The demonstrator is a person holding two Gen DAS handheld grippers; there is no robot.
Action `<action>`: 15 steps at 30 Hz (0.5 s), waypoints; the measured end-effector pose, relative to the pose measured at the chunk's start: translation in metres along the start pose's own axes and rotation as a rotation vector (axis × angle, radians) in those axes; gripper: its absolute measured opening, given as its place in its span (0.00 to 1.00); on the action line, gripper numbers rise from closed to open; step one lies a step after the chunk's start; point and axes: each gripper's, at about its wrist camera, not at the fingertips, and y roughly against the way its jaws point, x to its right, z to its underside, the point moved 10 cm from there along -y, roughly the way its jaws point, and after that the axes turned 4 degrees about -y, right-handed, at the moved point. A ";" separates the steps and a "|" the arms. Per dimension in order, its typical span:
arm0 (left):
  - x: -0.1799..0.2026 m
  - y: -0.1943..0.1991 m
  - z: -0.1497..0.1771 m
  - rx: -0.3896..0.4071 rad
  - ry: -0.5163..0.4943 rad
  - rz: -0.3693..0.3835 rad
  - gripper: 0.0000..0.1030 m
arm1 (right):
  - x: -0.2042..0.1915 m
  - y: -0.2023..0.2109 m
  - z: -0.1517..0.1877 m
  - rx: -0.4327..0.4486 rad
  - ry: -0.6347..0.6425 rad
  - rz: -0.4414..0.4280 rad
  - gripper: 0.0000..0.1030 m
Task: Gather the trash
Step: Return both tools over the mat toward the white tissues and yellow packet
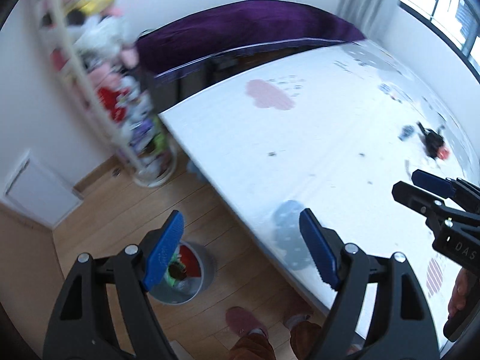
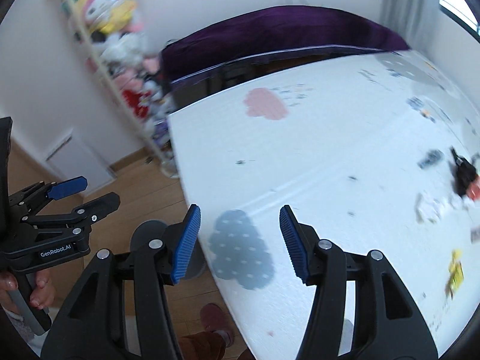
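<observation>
My left gripper (image 1: 240, 249) is open and empty above the edge of a white play mat (image 1: 315, 138), with a grey trash bin (image 1: 192, 273) holding colourful trash below its left finger. My right gripper (image 2: 238, 240) is open and empty over the mat (image 2: 330, 156). Trash lies at the mat's right: a black and red piece (image 2: 465, 177), a white crumpled wrapper (image 2: 432, 207), a yellow wrapper (image 2: 456, 270), small dark scraps (image 2: 240, 162). The black piece (image 1: 433, 144) also shows in the left wrist view. The bin (image 2: 150, 231) is mostly hidden behind my right gripper.
A tall rack of plush toys (image 1: 120, 99) stands by the wall at the left. A purple-covered piece of furniture (image 1: 255, 33) stands behind the mat. The wooden floor (image 1: 120, 219) lies left of the mat. My slippered feet (image 1: 243, 321) stand by the mat's edge.
</observation>
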 end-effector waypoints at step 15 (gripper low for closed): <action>0.225 0.047 -0.065 0.051 -0.394 0.221 0.77 | 0.203 0.139 0.006 0.132 -0.336 0.259 0.58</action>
